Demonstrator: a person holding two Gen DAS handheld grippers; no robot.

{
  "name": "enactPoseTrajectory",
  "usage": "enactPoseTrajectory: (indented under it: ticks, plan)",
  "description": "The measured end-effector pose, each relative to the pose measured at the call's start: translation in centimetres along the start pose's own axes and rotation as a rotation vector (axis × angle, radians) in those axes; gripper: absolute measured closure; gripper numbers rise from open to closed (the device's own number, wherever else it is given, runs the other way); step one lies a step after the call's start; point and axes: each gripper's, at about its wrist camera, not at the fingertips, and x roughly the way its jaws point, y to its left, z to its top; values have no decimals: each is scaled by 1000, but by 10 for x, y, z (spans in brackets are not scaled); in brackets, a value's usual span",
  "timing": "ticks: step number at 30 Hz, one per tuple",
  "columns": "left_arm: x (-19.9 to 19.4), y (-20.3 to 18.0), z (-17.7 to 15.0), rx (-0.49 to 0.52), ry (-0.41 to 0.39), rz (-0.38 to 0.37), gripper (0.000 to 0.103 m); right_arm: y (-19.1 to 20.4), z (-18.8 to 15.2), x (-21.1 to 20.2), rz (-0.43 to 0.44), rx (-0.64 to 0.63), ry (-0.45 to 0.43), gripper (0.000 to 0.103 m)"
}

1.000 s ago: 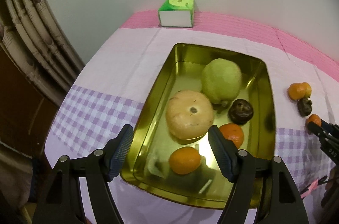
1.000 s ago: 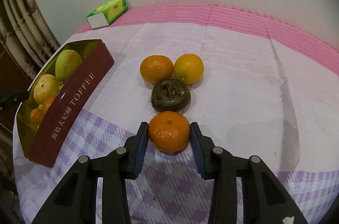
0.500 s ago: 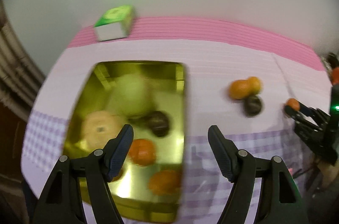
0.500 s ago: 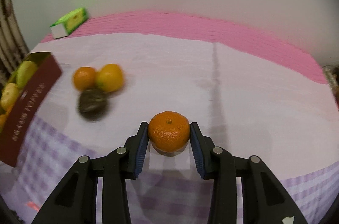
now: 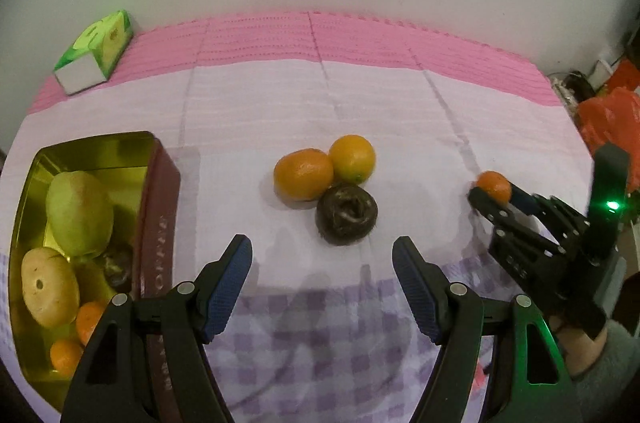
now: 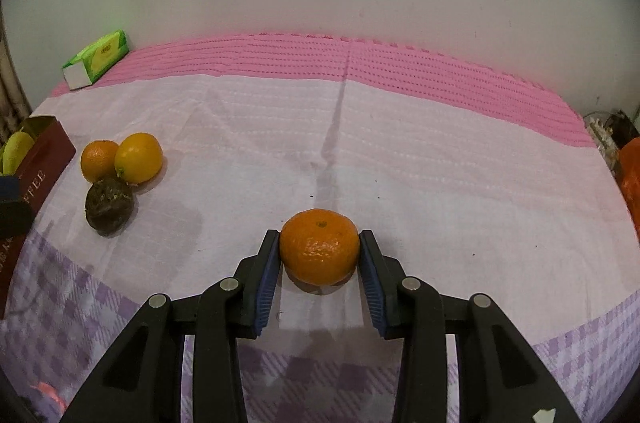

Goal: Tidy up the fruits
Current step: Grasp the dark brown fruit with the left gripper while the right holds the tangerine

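Note:
My right gripper (image 6: 319,273) is shut on a small mandarin (image 6: 319,247), its blue pads pressed against both sides; the left wrist view shows that same mandarin (image 5: 494,185) at the far right, in the right gripper (image 5: 490,197). My left gripper (image 5: 322,277) stands open with nothing between its fingers, just in front of a dark brown fruit (image 5: 346,214). Behind that fruit lie an orange (image 5: 303,174) and a yellow-orange citrus (image 5: 352,159), touching each other. A gold tin (image 5: 36,167) with a red wall at the left holds a green pear, a pale round fruit and small mandarins.
A green tissue box (image 5: 94,51) sits at the back left on the pink cloth strip. Orange bags (image 5: 610,115) and clutter lie past the table's right edge. A sleeved hand (image 5: 588,359) holds the right gripper. The wall rises close behind the table.
My left gripper swung right, from over the tin to in front of the three loose fruits. My right gripper carried the mandarin rightward, away from that cluster.

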Motion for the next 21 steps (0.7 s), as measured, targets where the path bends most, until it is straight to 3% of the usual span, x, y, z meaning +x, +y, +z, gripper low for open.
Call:
enactPoseTrajectory:
  ticks: [8, 21]
  plan:
    - [28, -13, 8, -19, 50, -17, 42, -3, -3, 4, 26, 28, 17, 66]
    - [53, -22, 16, -19, 72, 19, 58, -9, -5, 3, 47, 43, 15, 66]
